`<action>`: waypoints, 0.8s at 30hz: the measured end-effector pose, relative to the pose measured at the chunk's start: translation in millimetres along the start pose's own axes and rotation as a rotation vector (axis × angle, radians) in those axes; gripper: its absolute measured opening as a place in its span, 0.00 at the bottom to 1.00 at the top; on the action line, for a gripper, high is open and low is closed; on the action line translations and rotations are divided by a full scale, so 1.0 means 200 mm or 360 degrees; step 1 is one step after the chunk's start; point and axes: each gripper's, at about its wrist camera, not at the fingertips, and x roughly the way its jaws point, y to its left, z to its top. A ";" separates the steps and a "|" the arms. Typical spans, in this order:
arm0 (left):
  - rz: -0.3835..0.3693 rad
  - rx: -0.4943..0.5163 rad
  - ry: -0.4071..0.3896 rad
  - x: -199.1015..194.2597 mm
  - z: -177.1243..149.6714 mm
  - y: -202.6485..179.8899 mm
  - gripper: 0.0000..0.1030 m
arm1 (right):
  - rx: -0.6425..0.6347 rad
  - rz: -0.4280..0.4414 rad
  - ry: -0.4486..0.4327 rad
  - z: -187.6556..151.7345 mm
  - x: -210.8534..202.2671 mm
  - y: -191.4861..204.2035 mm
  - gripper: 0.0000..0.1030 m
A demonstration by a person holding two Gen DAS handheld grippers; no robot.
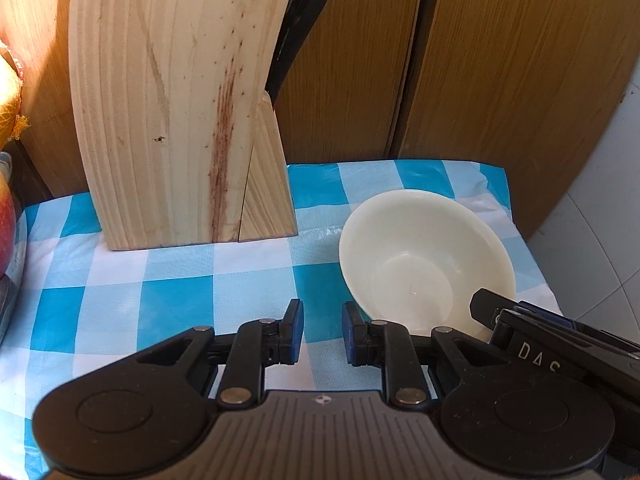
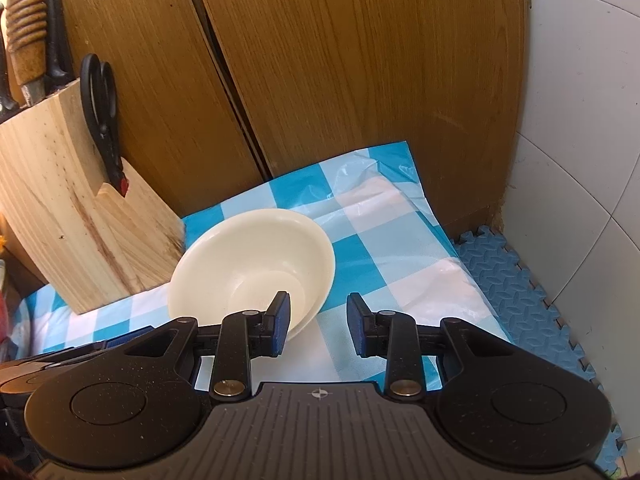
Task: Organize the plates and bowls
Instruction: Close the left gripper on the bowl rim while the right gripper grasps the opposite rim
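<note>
**Cream bowl sits on the checked cloth between two parted grippers**

A cream bowl point(image 1: 426, 262) stands upright on a blue-and-white checked tablecloth point(image 1: 176, 292), with nothing visible inside it; in the right wrist view it looks like two bowls nested together, though the lower rim is partly hidden. To its left stands a pale wooden knife block point(image 1: 176, 112). In the right wrist view this block point(image 2: 68, 208) holds black scissors point(image 2: 102, 116) in a side slot and several knives point(image 2: 28, 36) in its top, one with a ribbed wooden handle. Behind everything are brown wooden cabinet doors point(image 1: 460, 60). A blue foam mat point(image 2: 516, 280) lies beside the cloth at the right, against a white tiled wall point(image 2: 580, 120).

The left gripper point(image 1: 322, 330) hovers over the cloth with its fingers moderately apart and nothing between them. The bowl lies just to its right, its near rim close behind the right finger. The right gripper point(image 2: 319, 326) is likewise parted and holds nothing; the bowl point(image 2: 252, 264) sits to its front left, with the left finger overlapping the bowl's near edge in the view. I cannot tell whether that finger touches the rim.
</note>
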 end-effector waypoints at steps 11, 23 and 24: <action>0.0022 0.0025 0.0012 0.06 0.00 -0.01 0.15 | 0.0018 0.0043 0.0065 0.00 0.06 0.00 0.29; -0.0006 0.0046 0.0016 0.08 0.00 -0.01 0.09 | 0.0042 0.0108 0.0083 0.01 0.05 0.00 0.22; -0.0015 0.0050 0.0017 0.07 -0.01 -0.01 0.07 | 0.0047 0.0115 0.0087 0.01 0.05 -0.01 0.22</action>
